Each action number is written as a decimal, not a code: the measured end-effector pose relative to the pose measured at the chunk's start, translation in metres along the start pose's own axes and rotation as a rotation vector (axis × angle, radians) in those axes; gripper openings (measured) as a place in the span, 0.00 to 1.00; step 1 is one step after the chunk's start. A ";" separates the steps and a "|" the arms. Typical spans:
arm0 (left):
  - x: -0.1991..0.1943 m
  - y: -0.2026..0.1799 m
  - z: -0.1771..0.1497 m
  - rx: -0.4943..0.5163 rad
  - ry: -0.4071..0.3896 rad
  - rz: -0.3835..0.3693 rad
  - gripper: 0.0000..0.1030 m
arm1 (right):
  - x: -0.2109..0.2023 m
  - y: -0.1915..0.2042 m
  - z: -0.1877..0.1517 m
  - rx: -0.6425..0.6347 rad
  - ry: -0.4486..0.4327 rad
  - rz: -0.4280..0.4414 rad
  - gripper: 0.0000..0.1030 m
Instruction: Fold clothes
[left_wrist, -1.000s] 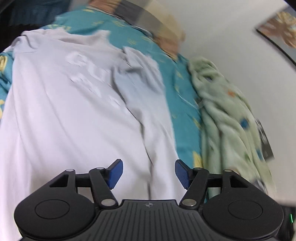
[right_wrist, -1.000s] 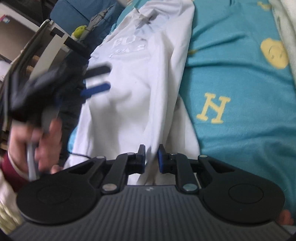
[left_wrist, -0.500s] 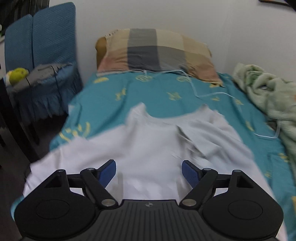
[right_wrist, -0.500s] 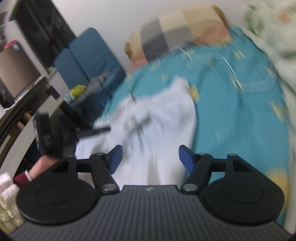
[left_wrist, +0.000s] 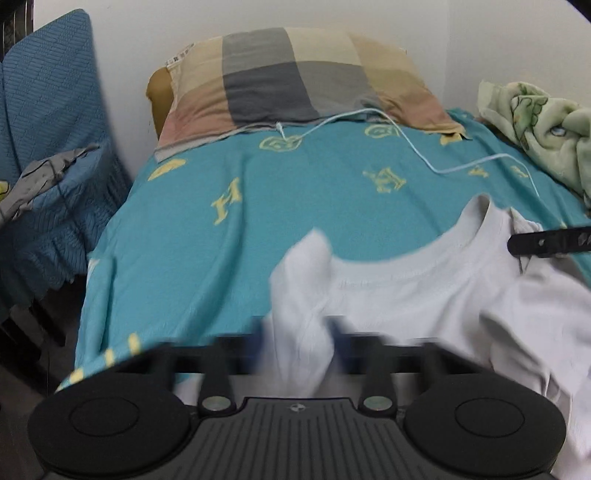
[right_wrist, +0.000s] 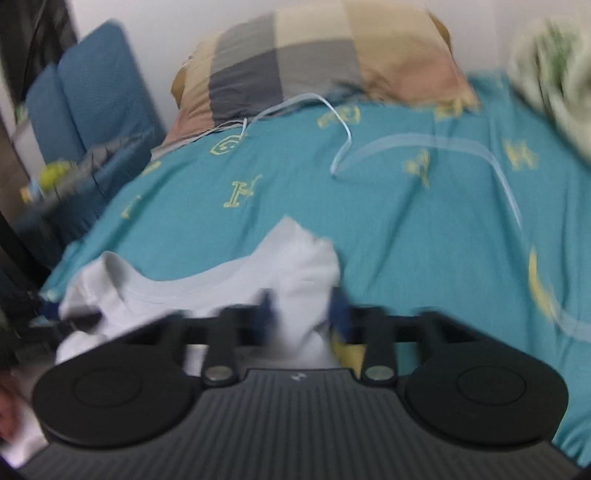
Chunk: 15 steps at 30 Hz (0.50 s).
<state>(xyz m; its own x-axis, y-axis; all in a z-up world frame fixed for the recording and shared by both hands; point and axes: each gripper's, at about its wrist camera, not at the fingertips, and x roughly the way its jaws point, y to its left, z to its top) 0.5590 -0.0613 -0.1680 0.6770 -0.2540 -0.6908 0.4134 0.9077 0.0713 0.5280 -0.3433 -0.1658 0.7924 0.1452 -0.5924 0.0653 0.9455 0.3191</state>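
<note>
A white T-shirt (left_wrist: 406, 288) lies on the teal bed sheet (left_wrist: 240, 229) with its neckline facing the pillow. My left gripper (left_wrist: 299, 339) sits at the shirt's left shoulder, its blurred blue fingers closed in on a bunch of white cloth. In the right wrist view my right gripper (right_wrist: 301, 314) grips the other shoulder of the T-shirt (right_wrist: 207, 288) the same way, with cloth filling the gap. A black finger of the right gripper (left_wrist: 546, 243) shows at the right edge of the left wrist view.
A checked pillow (left_wrist: 303, 77) leans on the wall at the head of the bed. A pale green blanket (left_wrist: 543, 125) is heaped on the right, and a light blue cable (left_wrist: 424, 155) trails across the sheet. A blue chair (left_wrist: 48, 122) stands to the left.
Both grippers dropped to the shirt's collar end. Their fingers, wide open half a second ago, have closed in on the two shoulders.
</note>
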 end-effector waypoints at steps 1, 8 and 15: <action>0.001 0.002 0.005 -0.014 0.001 0.002 0.08 | 0.000 0.003 0.003 -0.015 -0.019 -0.011 0.11; -0.035 0.022 0.063 -0.038 -0.150 0.055 0.06 | -0.004 0.012 0.051 -0.045 -0.143 -0.071 0.08; 0.020 0.029 0.094 -0.070 -0.167 0.116 0.07 | 0.043 0.014 0.088 -0.116 -0.173 -0.142 0.08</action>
<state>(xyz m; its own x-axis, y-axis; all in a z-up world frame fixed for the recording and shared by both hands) 0.6419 -0.0714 -0.1120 0.8114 -0.1930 -0.5517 0.2874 0.9537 0.0890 0.6165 -0.3492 -0.1212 0.8732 -0.0339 -0.4861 0.1208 0.9815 0.1485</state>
